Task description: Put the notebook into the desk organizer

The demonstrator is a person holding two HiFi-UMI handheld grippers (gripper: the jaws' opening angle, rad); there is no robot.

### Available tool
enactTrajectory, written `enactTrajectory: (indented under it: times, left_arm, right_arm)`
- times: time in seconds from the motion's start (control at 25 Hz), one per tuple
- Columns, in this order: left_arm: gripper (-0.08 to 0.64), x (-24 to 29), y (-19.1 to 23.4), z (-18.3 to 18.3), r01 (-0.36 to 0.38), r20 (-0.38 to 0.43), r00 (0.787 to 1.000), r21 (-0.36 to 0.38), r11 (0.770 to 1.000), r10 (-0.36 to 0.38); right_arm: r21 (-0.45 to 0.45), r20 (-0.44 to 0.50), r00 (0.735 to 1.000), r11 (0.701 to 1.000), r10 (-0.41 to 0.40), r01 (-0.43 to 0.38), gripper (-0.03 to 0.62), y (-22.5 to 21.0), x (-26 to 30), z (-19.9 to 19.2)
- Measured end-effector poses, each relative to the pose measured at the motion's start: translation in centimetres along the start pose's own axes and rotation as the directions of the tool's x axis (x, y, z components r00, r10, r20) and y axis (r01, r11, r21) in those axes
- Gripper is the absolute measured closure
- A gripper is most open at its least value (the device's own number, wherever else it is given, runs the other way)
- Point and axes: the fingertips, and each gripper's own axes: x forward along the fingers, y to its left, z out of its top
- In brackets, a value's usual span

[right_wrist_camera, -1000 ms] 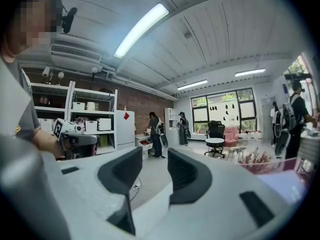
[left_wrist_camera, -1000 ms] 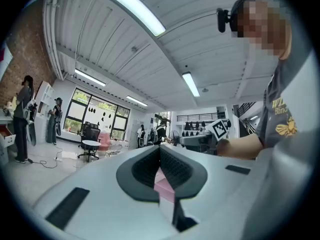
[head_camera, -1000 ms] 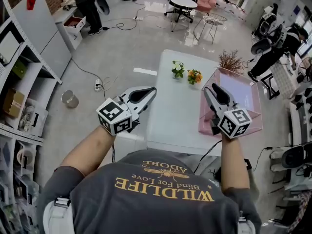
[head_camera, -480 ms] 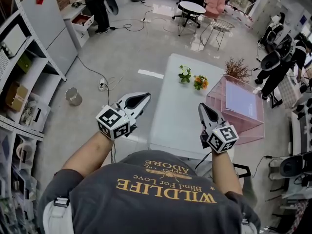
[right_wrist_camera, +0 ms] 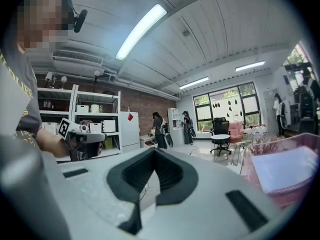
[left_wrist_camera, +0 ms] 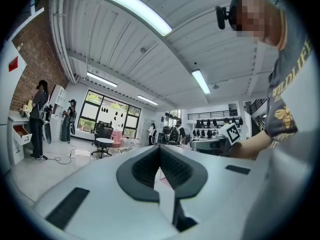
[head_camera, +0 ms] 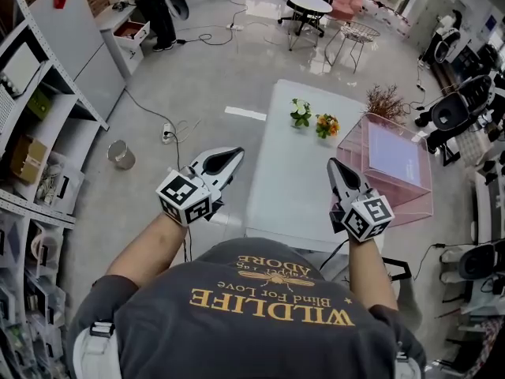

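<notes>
A pale lilac notebook (head_camera: 392,155) lies flat inside the pink see-through desk organizer (head_camera: 402,204) at the right end of the white table (head_camera: 296,180). In the right gripper view the notebook (right_wrist_camera: 285,169) shows inside the organizer's pink wall (right_wrist_camera: 300,196) at the right. My right gripper (head_camera: 333,163) hovers over the table just left of the organizer, apart from it, shut and empty (right_wrist_camera: 155,149). Off the table's left edge, above the floor, my left gripper (head_camera: 237,152) is also shut with nothing in it (left_wrist_camera: 160,147).
Two small flower pots (head_camera: 300,113) (head_camera: 326,125) and a bunch of dried twigs (head_camera: 385,99) stand at the table's far end. Metal shelves (head_camera: 31,156) line the left side. A small bin (head_camera: 121,155) and cables lie on the floor. People stand far off.
My right gripper has drawn back from over the organizer's left edge to the table beside it, and its jaws have closed. The left gripper has barely moved.
</notes>
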Motion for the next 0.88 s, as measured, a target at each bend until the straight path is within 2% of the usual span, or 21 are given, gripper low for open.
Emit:
enactTrajectory:
  times: [0.28,0.88]
  left_arm:
    - [0.558,-0.04,-0.05,0.26,0.002,0.008,1.000,0.004,1.000,-0.002]
    - [0.558,0.05,-0.42,0.39,0.011,0.013,1.000,-0.002,1.000,-0.010]
  right_arm:
    - [0.004,0.013,1.000,1.000,-0.014,0.014,0.592,-0.52,-0.29,0.68]
    - [-0.040,-0.024,0.999,0.999,-0.030,0.029,0.594,-0.92,-0.45,0.34]
